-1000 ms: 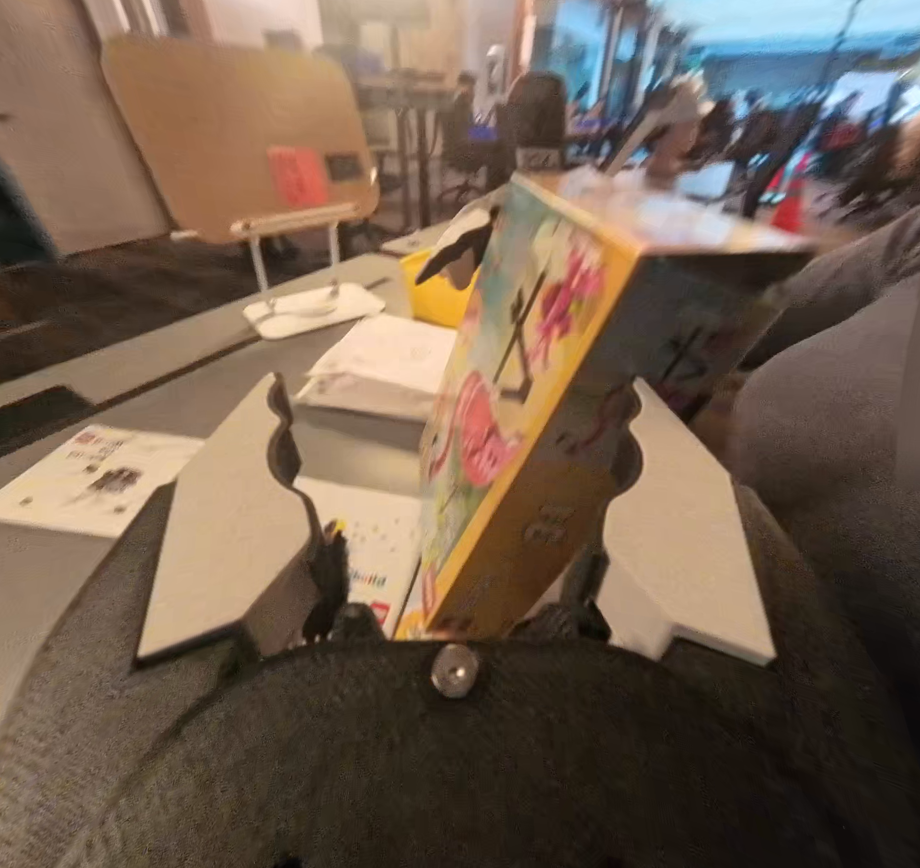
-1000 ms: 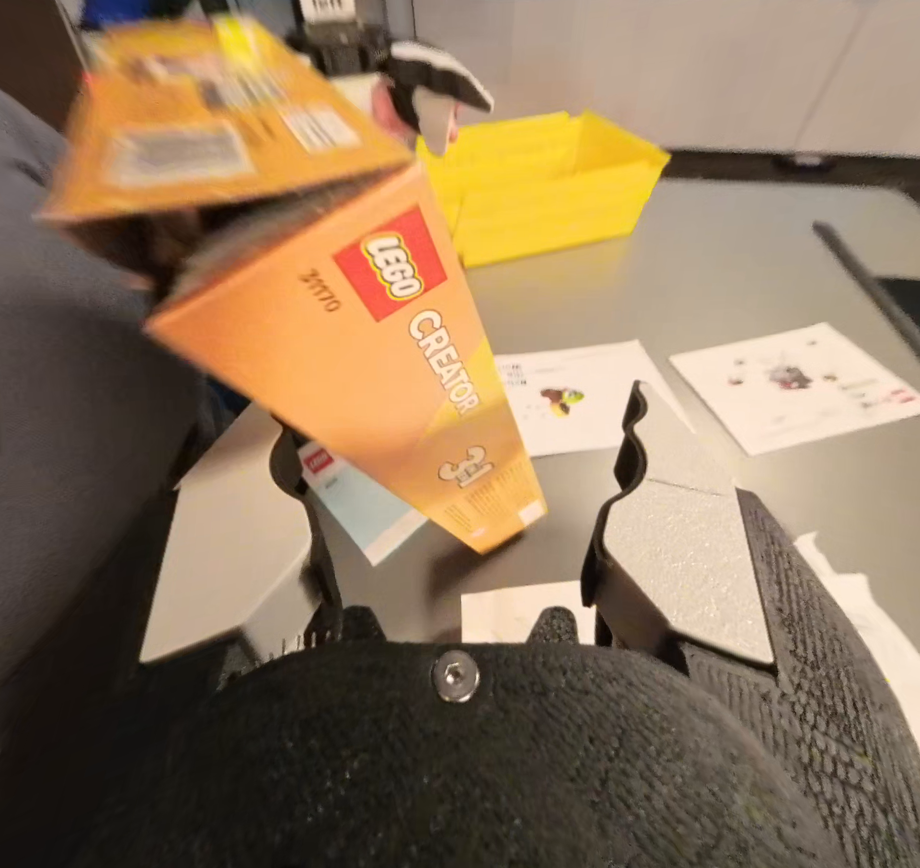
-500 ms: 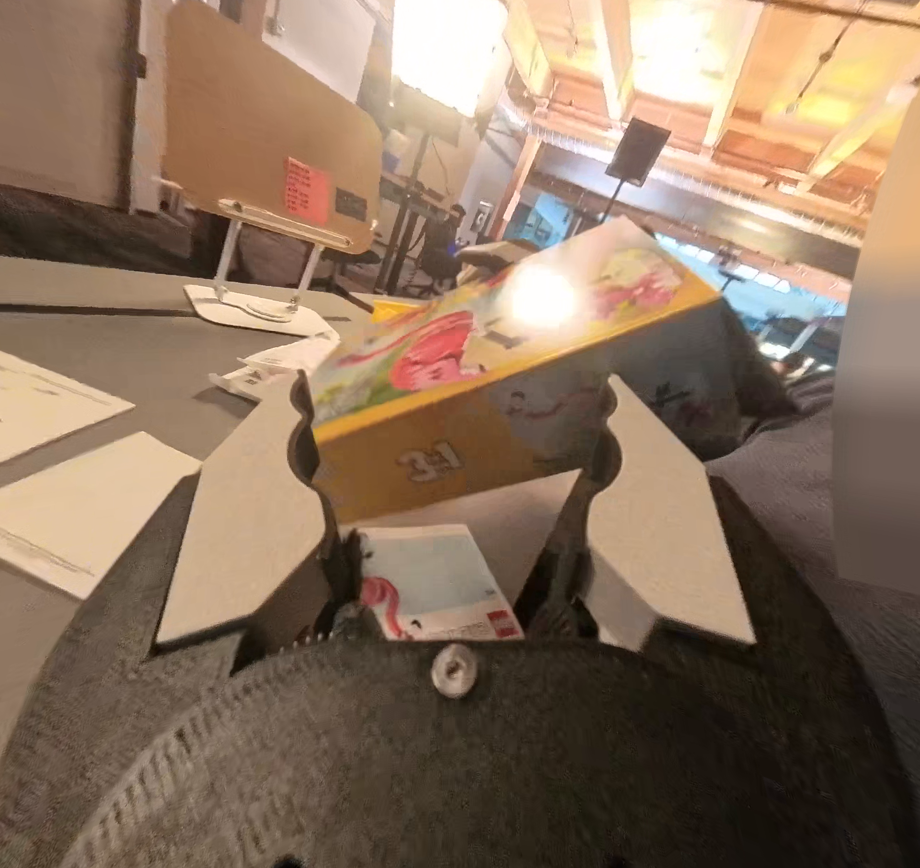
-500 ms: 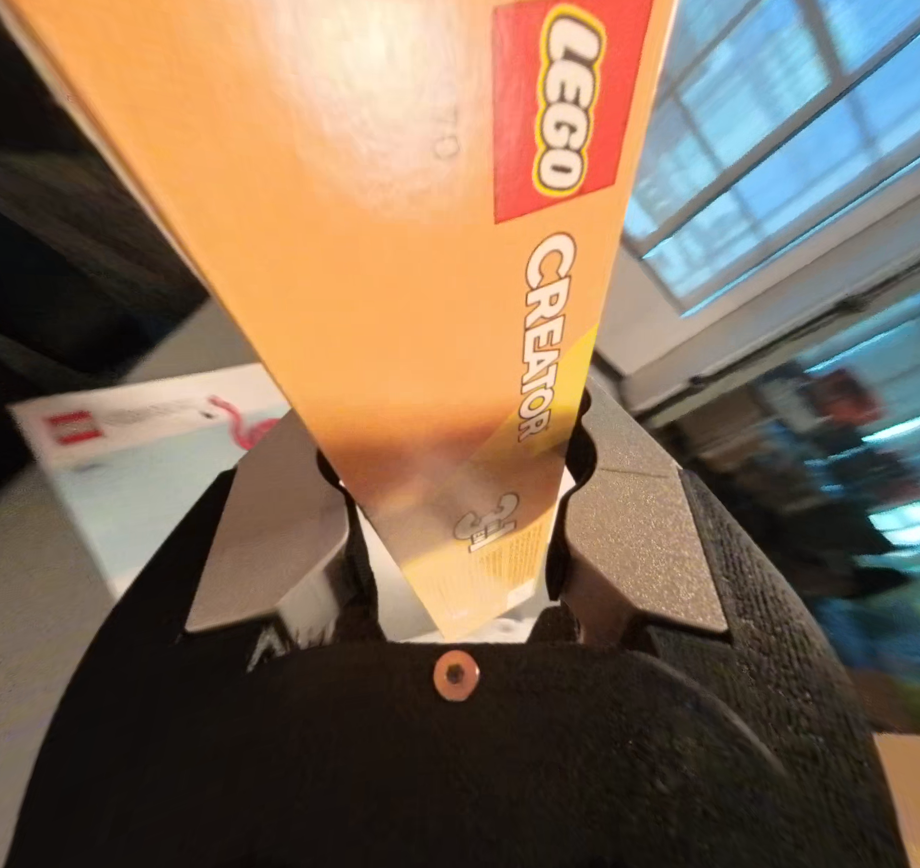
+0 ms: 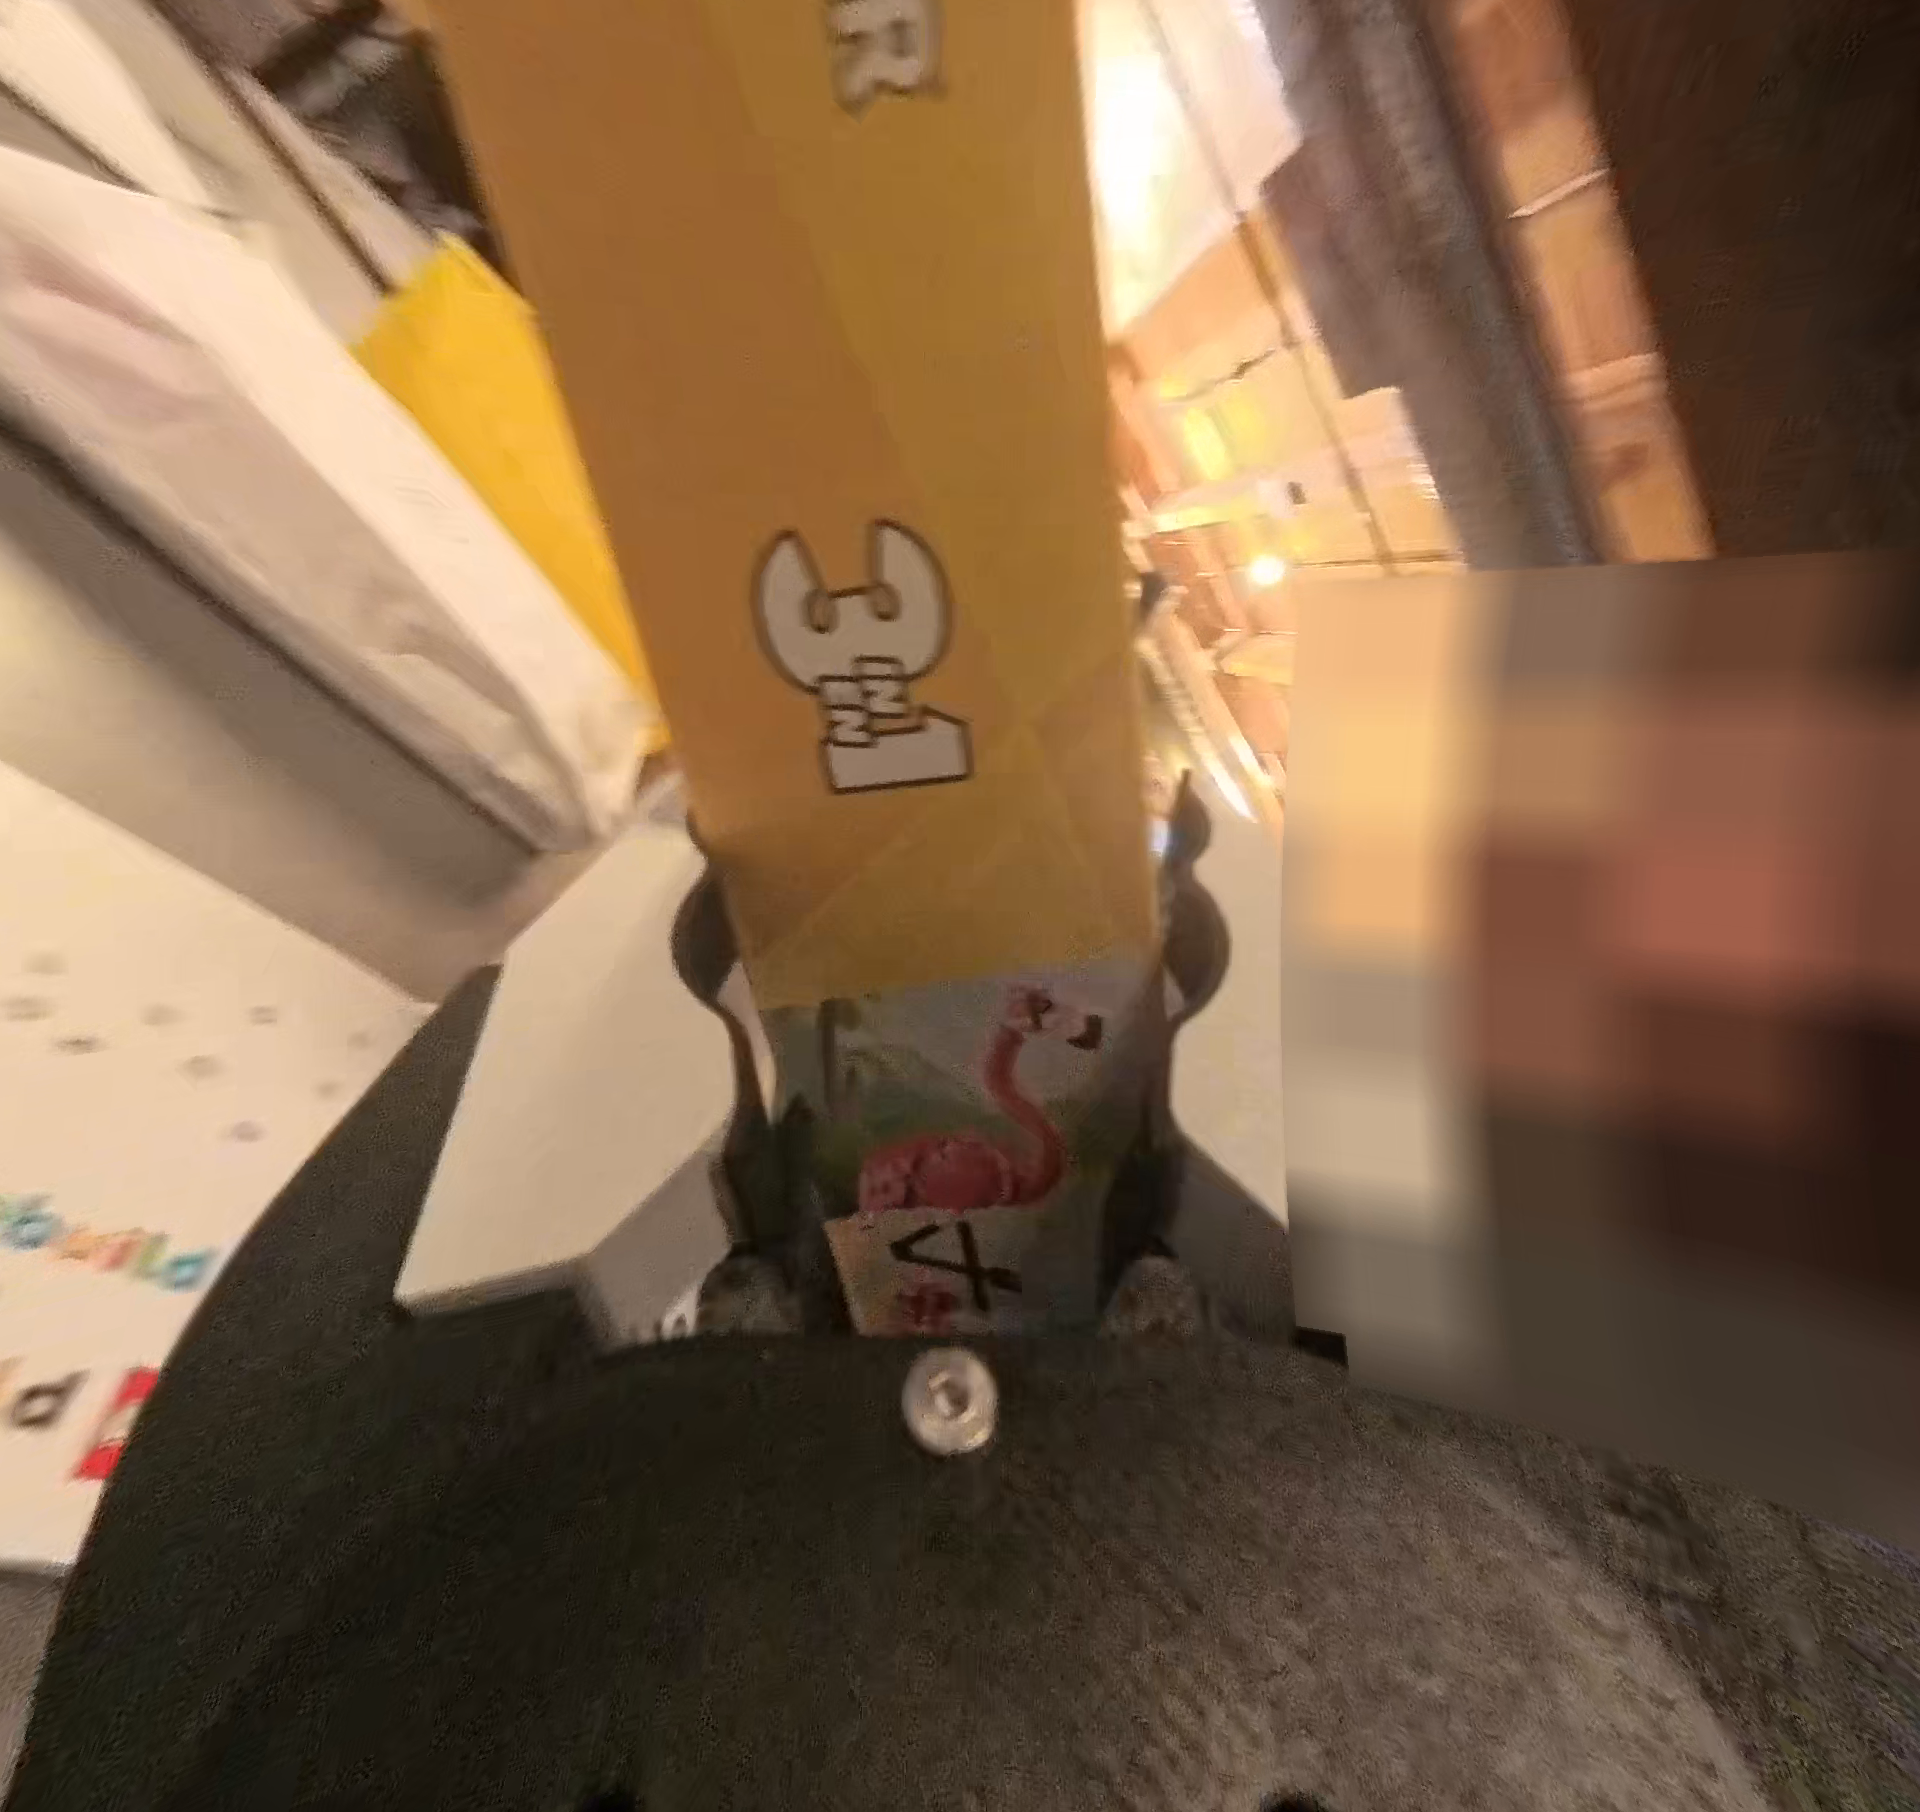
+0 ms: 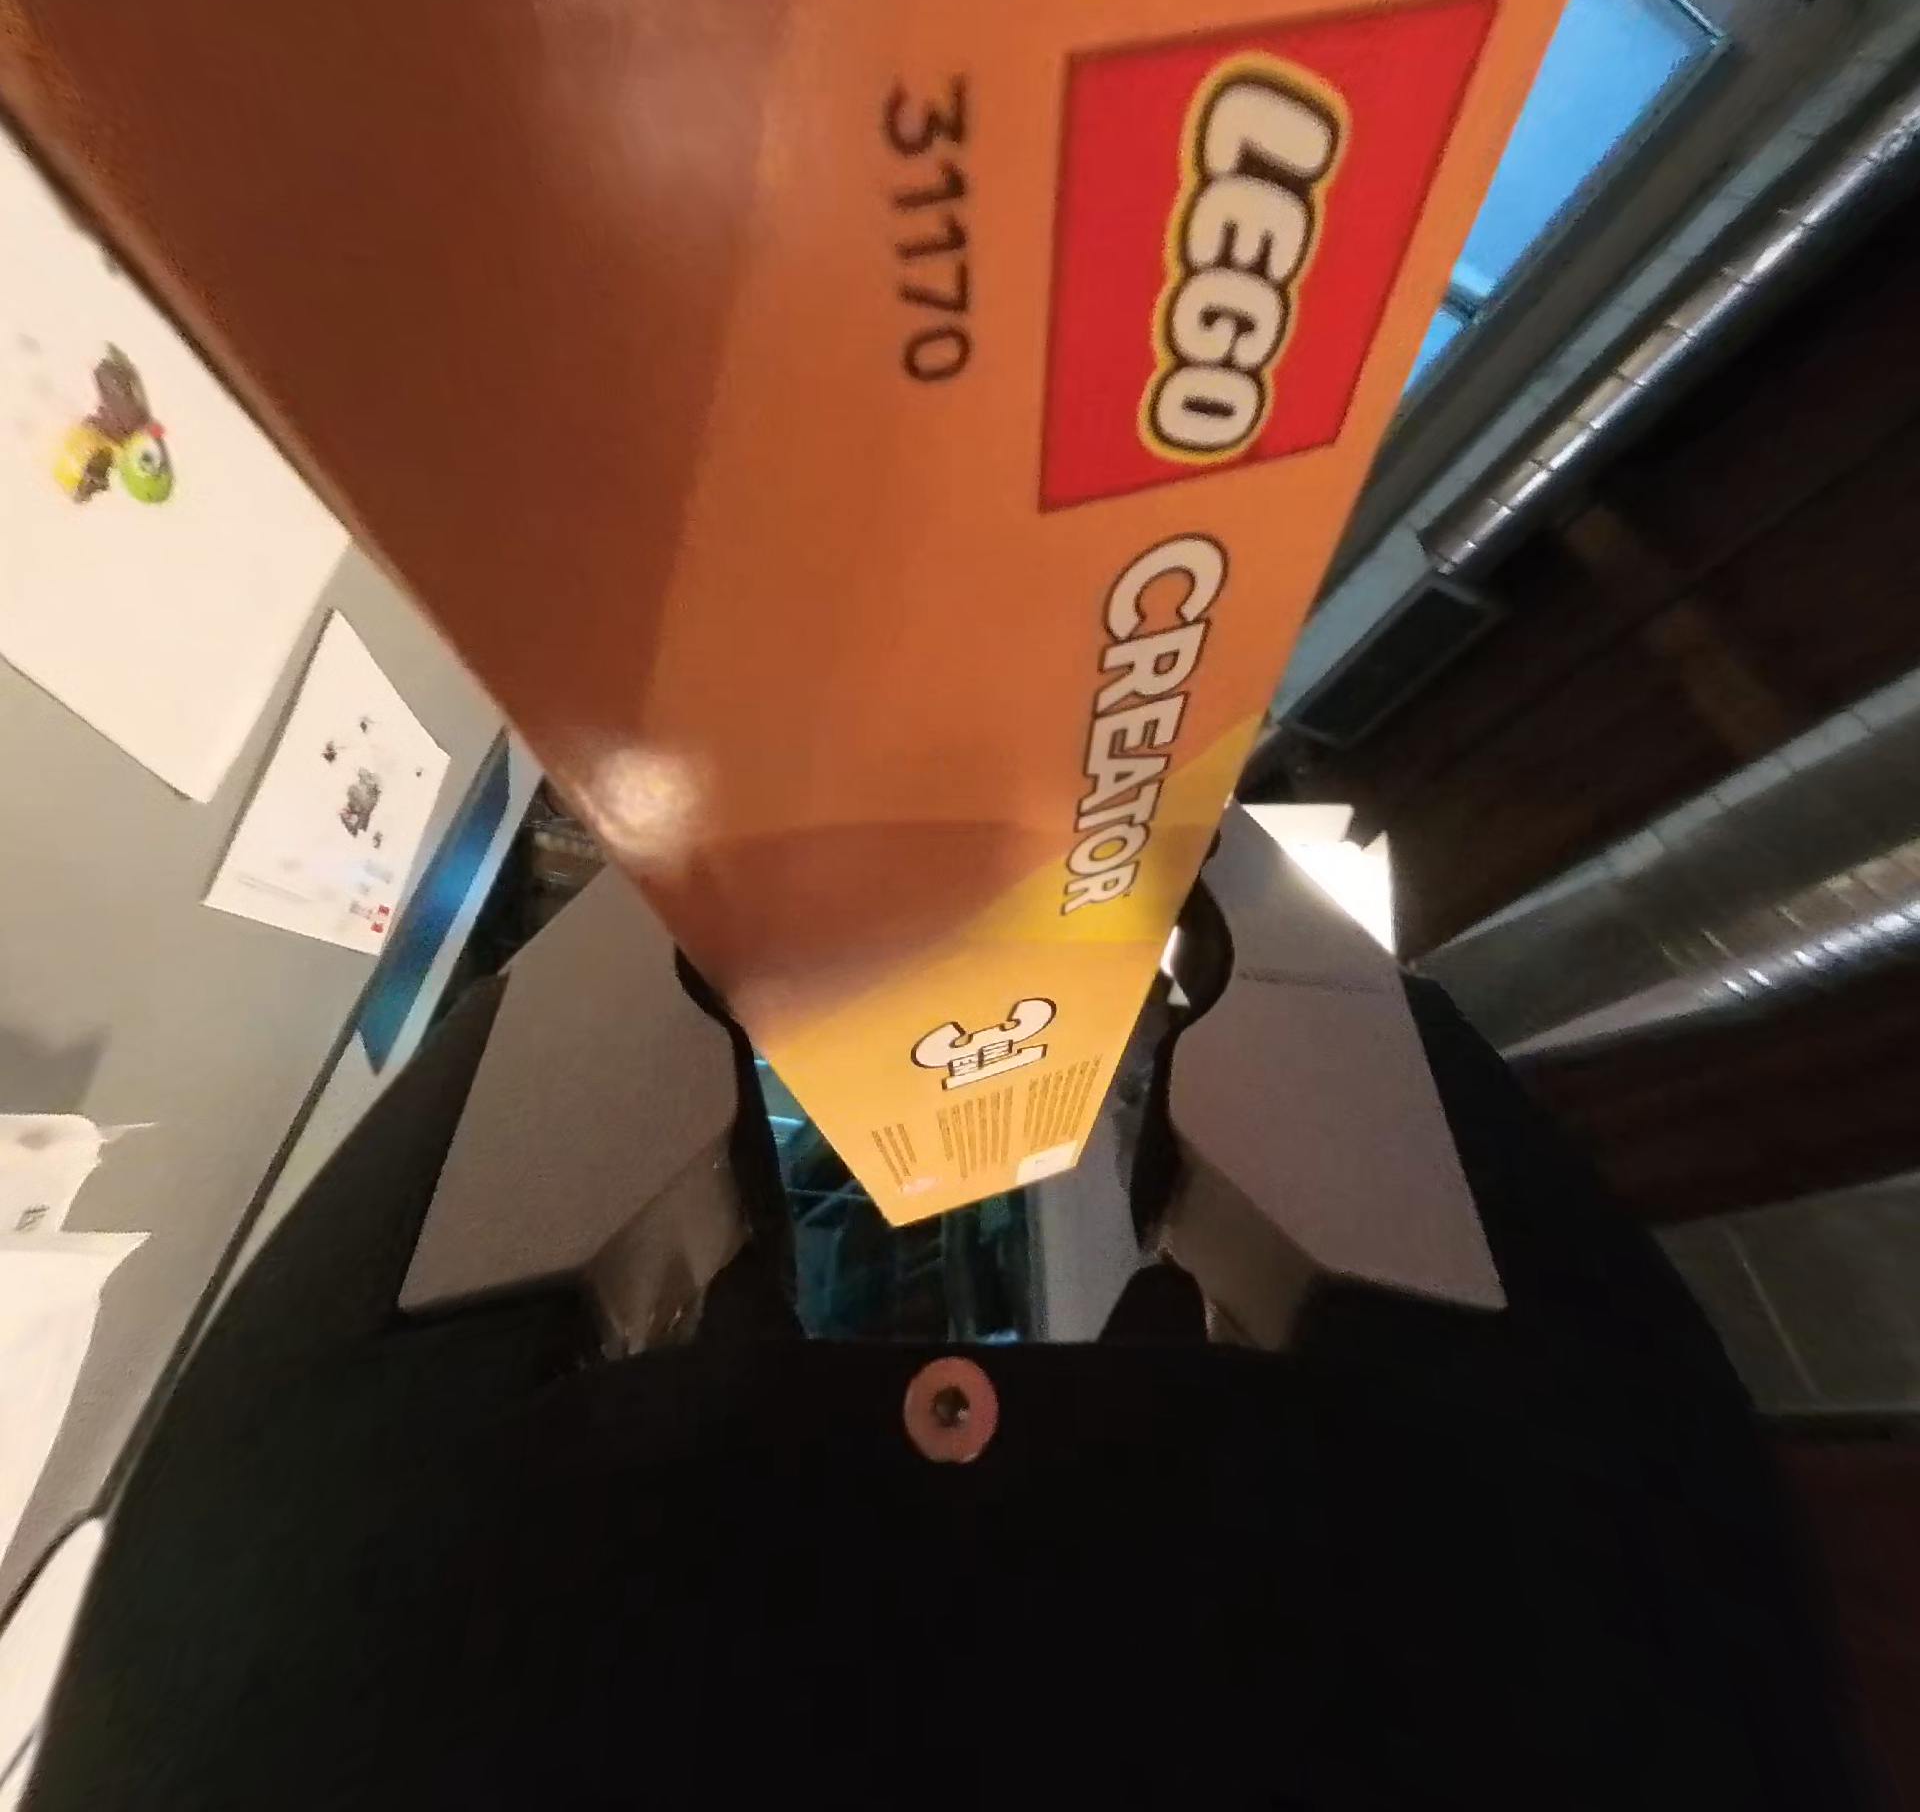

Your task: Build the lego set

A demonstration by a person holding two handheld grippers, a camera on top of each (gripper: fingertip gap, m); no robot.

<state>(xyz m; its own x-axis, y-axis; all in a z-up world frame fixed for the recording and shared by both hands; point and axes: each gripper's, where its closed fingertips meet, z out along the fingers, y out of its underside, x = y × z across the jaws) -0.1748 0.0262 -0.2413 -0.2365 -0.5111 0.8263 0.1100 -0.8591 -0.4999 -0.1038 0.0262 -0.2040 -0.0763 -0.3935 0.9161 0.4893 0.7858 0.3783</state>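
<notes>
A yellow-orange toy brick box with a flamingo picture on one face fills both views. In the left wrist view the box (image 5: 831,412) stands on end between the fingers of my left gripper (image 5: 945,889), and both pads press on its sides near the end. In the right wrist view the same box (image 6: 831,412) runs up and away from my right gripper (image 6: 951,973), whose pads clamp its narrow lower corner. The box is held up off the table, and both cameras tilt upward. The far end of the box is out of frame.
A yellow bin (image 5: 468,391) and a printed booklet (image 5: 104,1087) lie at the left of the left wrist view. White instruction sheets (image 6: 135,474) (image 6: 332,806) lie on the grey table (image 6: 104,827). Metal ducts (image 6: 1662,879) run overhead at the right. About 10 cm separates my left fingertips from my right.
A second ago my right gripper was open beside the box; it has since shut on the box's corner. Both grippers swung upward and the box turned on end between them.
</notes>
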